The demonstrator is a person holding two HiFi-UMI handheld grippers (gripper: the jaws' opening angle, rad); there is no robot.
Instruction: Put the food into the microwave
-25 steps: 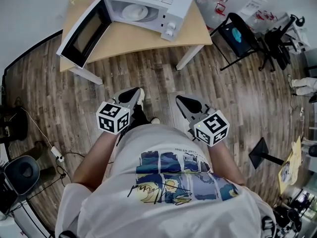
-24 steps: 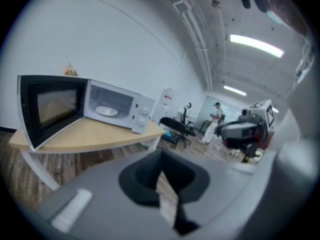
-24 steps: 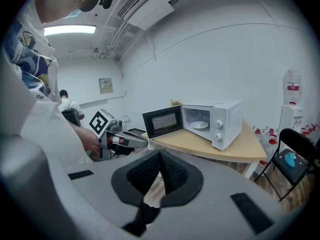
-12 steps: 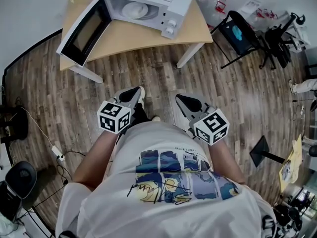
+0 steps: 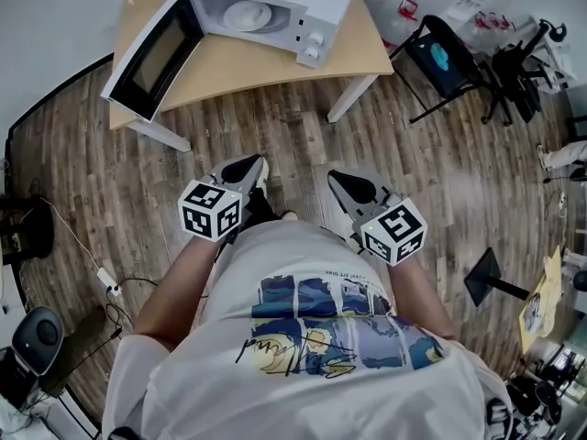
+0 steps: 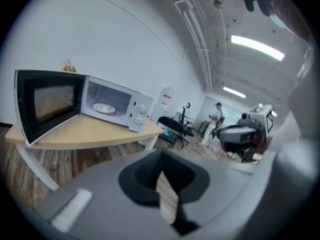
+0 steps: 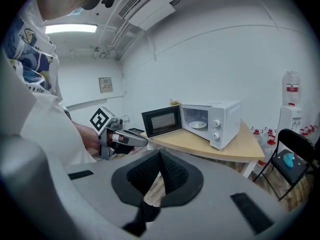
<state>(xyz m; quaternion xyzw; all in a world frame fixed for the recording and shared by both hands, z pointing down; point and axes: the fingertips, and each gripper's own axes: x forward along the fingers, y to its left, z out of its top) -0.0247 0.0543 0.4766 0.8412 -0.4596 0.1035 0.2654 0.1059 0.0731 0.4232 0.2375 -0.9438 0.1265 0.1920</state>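
Microwave (image 5: 275,7) stands at the back of a pale wood worktop (image 5: 248,67) in the head view. It is white, with its dark-windowed door (image 5: 151,53) swung wide to the left and a round white plate (image 5: 248,16) lying inside. The worktop rests on white legs over a plank floor (image 5: 440,181), and a black chair (image 5: 440,62) stands to its right. The person, in a printed white shirt (image 5: 312,337), holds the left tool (image 5: 243,168) and right tool (image 5: 347,186) side by side close to the body. Both are above the floor and well apart from the worktop.

The left gripper view shows its jaws clenched together, pad on pad, empty. Beyond them the microwave appears from the front, its knobs (image 6: 141,113) facing the camera, under ceiling lamps (image 6: 255,46) that the head view misses.

The right gripper view shows its jaws likewise pressed together on themselves. Only here does the left tool appear from the side, gripped in a hand, with a plain white wall (image 7: 240,49) behind the microwave.
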